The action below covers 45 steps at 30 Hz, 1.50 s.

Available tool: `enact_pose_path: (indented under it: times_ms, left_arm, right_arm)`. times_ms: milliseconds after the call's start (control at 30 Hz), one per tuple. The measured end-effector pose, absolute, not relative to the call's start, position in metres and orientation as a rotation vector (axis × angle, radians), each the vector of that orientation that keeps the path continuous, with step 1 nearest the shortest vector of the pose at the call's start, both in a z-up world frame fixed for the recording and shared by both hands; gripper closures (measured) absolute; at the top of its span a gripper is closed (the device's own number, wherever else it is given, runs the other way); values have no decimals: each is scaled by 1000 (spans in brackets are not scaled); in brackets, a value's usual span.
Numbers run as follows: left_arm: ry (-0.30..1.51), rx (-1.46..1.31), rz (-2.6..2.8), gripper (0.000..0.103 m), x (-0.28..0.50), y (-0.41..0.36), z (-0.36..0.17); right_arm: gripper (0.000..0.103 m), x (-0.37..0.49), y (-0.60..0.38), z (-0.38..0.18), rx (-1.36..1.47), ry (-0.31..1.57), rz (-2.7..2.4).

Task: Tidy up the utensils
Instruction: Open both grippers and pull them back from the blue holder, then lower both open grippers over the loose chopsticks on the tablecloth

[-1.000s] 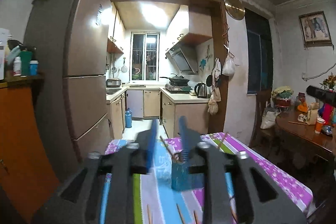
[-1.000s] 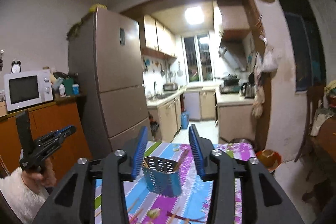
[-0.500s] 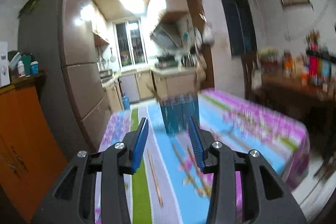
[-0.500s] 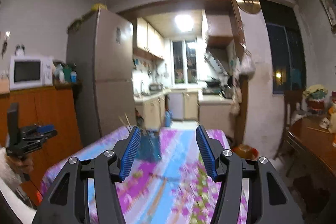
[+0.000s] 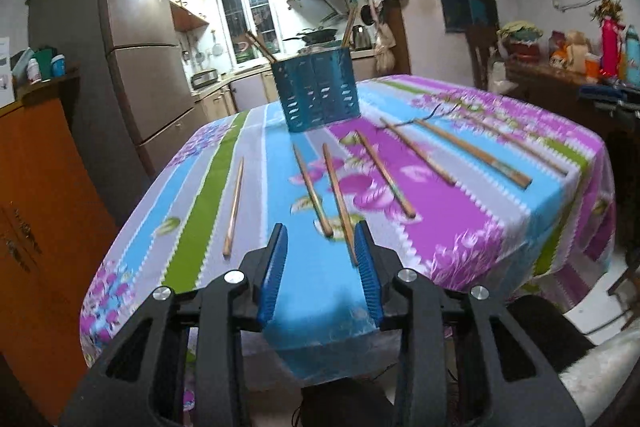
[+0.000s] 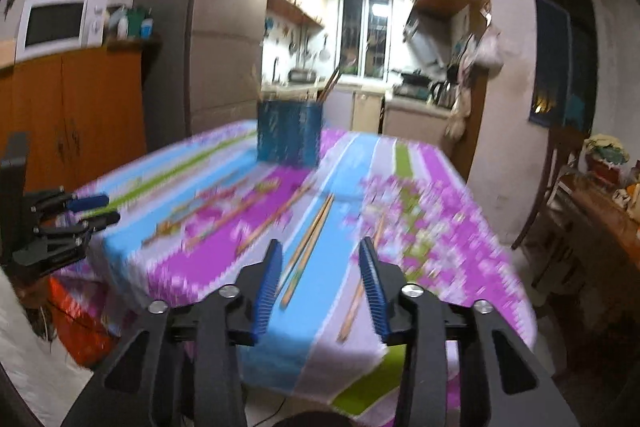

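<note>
**Inspector:** What are you holding at this moment?

**Operator:** Nothing. My left claw (image 5: 320, 251) is standing spread and empty above the near edge of the table (image 5: 472, 239); its jaws have just been closing a little with only air between them. My right claw (image 6: 320, 267) is likewise spread and empty, its jaws having just been closing too.

**Inspector:** Where are the utensils lying?

**Operator:** The chopsticks (image 5: 338, 195) are lying loose and spread apart across the flowered cloth, seven or so in the left view. The blue holder (image 5: 318, 89) is standing upright toward the far end, with a few sticks already leaning in it. In the right view, which is blurring, a pair of sticks (image 6: 308, 247) is lying just ahead of my right jaws.

**Inspector:** Which step are you on?

**Operator:** I am judging this as the approach to a pickup. Most of the work is remaining.

**Inspector:** What is the next move calling for?

**Operator:** Lowering each claw over one stick, straddling it across its width near the closer end, then pinching. The sticks are thin and lying flat, so I am expecting them to roll or slip.
</note>
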<state>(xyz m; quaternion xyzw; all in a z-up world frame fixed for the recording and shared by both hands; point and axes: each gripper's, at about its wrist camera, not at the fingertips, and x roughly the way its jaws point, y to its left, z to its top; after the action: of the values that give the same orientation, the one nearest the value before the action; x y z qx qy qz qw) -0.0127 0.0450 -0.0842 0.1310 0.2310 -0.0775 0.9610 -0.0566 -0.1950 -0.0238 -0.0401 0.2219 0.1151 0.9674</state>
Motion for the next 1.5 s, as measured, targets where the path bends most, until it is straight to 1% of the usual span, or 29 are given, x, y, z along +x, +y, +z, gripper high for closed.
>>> enact_pose_path:
  times_ms: [33,167,233,700,767,1133,1300,1500]
  left_arm:
    - [470,261,-153,70,-14,44,-88]
    - [475,269,-159,70,-16,36,-97]
    - [468,278,-159,70,-15,33,-96]
    - [479,273,-171,70,-10,28,-100]
    - [480,277,-172,70,-10,28,-100]
    - [486,269,-176,70,-2,23,-108]
    - [502,210,-175,70,9,30,-114]
    - [484,167,-219,85,10,32,-117]
  right_arm:
    - [66,-53,-191,-33,-77,465,242]
    - [77,-36,-183,-61,-21,552,271]
    - [80,-31,-182,-67,-4,571,269]
    - [80,-11,-178,-79,0,624,274]
    - [83,-7,-178,-81,1,637,270]
    - [84,5,-179,-83,-2,630,221]
    - [84,4,-179,-84,-2,614,214]
    - [84,2,-176,-86,-13,582,188]
